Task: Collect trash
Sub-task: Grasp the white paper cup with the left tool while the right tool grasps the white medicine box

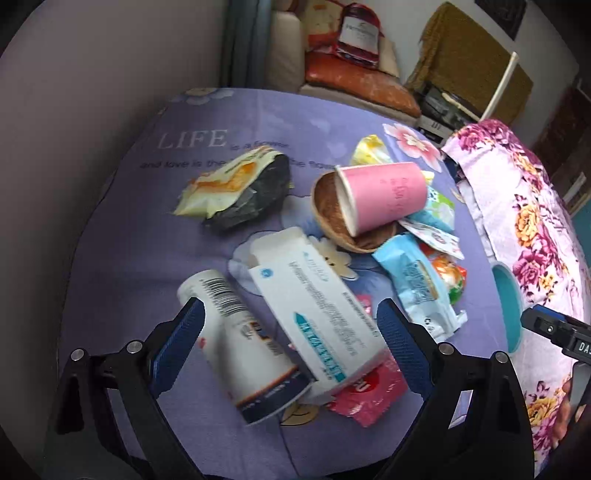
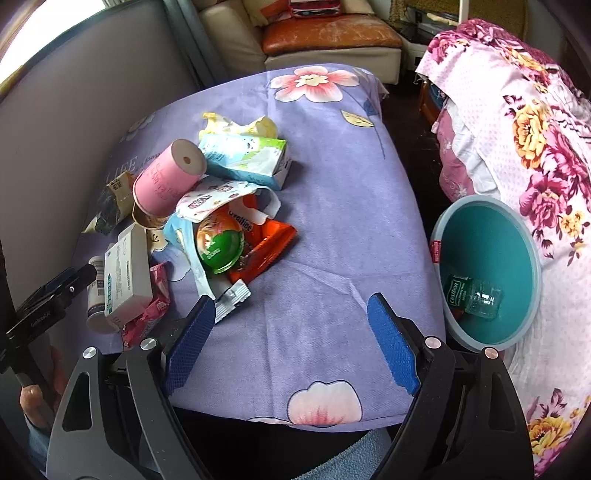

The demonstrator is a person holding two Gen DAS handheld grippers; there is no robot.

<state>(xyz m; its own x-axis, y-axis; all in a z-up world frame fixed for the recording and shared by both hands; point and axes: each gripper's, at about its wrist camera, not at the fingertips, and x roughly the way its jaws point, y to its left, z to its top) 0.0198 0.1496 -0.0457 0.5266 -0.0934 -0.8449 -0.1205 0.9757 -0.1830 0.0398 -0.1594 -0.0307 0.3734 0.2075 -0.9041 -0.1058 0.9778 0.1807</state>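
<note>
Trash lies piled on a purple flowered tablecloth (image 1: 129, 229). My left gripper (image 1: 291, 321) is open, its blue pads on either side of a white bottle (image 1: 243, 343) and a white medicine box (image 1: 321, 314), above a red wrapper (image 1: 373, 398). Farther off lie a pink paper cup (image 1: 384, 195) on a brown bowl (image 1: 328, 210), a light blue packet (image 1: 417, 288) and a yellow wrapper on a black bag (image 1: 236, 188). My right gripper (image 2: 291, 325) is open and empty over bare cloth, beside a teal bin (image 2: 491, 243) holding a small clear bottle (image 2: 476, 295).
A tissue box (image 2: 247, 158), an orange wrapper (image 2: 266, 247) and a green-lidded cup (image 2: 221, 243) lie mid-table. A pink floral cloth (image 2: 517, 147) covers something to the right. A sofa with an orange cushion (image 2: 325, 33) stands behind. A wall (image 1: 74, 92) is on the left.
</note>
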